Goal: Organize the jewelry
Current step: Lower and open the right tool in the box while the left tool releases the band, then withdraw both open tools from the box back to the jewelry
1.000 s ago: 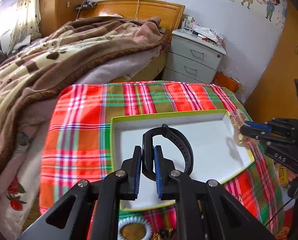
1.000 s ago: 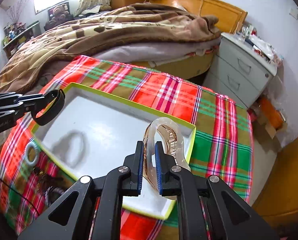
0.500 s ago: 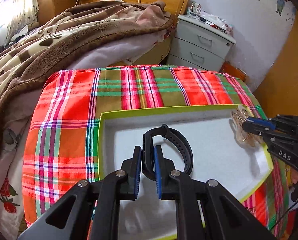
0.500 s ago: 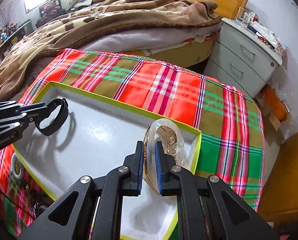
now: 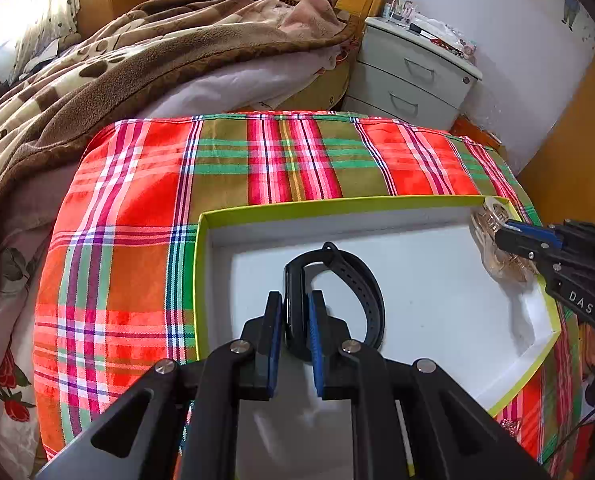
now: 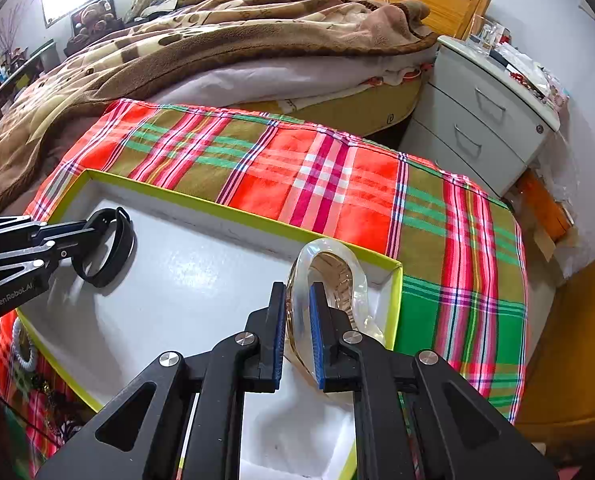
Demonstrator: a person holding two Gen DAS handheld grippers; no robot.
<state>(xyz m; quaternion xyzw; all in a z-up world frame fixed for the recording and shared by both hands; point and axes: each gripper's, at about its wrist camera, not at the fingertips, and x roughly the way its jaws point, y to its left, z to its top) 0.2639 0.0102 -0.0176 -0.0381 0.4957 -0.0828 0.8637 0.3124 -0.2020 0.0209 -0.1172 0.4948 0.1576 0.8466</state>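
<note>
The left gripper [image 5: 291, 344] was squeezed tight on a black watch band [image 5: 337, 300], low over the white floor of the green-edged box [image 5: 195, 280], near its left wall. The right gripper [image 6: 299, 340] was pinched shut on a clear bangle [image 6: 329, 280], right by the box's far right corner. Neither thing looked let go yet. More jewelry [image 6: 23, 350] lay on the table beside the box's near edge, so I think much was left.

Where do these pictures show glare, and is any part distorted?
Right wrist view: a bright patch of glare on the white tray floor; left wrist view: overexposed window light at the top left corner; both views bend straight edges, fisheye style, with dark corners.
</note>
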